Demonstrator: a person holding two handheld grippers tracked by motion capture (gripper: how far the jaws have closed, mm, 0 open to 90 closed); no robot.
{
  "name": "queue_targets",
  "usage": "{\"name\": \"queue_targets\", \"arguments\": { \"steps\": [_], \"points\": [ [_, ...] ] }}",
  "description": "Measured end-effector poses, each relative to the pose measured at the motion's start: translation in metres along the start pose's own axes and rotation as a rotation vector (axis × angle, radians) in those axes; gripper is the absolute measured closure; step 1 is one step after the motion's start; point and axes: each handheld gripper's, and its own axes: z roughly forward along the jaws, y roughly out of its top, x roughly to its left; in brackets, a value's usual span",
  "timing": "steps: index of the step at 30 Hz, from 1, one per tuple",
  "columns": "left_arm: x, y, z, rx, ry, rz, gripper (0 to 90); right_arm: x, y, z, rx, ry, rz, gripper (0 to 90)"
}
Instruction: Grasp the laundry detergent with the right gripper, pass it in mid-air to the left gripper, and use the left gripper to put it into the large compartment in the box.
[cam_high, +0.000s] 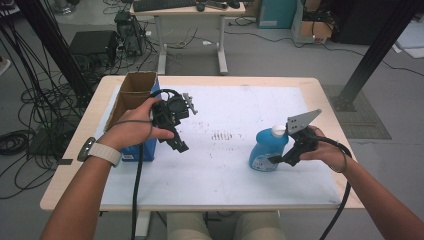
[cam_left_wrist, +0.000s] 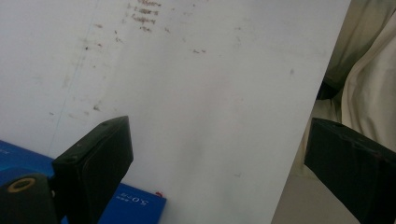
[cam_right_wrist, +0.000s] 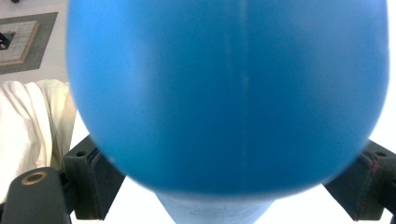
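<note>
A blue bottle (cam_high: 267, 150) with a white cap (cam_high: 278, 131) stands on the white table sheet (cam_high: 220, 170) at the right, leaning slightly. My right gripper (cam_high: 280, 159) holds it low on its body from the right. In the right gripper view the blue bottle (cam_right_wrist: 224, 93) bulges between the two jaws of my right gripper (cam_right_wrist: 231, 158), and both pads press its sides. My left gripper (cam_high: 179, 145) hangs over the sheet at the left, pointing down. In the left gripper view my left gripper (cam_left_wrist: 219, 163) has its jaws wide apart with nothing between them.
An open cardboard box (cam_high: 132, 92) with a blue side (cam_left_wrist: 135, 205) stands at the table's left edge, just beside the left hand. The sheet (cam_left_wrist: 201, 93) has faint ink marks in its middle. A desk, cables and equipment lie on the floor beyond the table.
</note>
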Motion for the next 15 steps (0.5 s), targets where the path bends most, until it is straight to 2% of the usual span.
{"name": "queue_targets", "arguments": {
  "steps": [15],
  "points": [
    [-0.0005, -0.0003, -0.0003, 0.000, 0.002, 0.000, 8.2, 0.0011, -0.0016, 0.0029, -0.011, 0.015, -0.005, 18.6]
  ]
}}
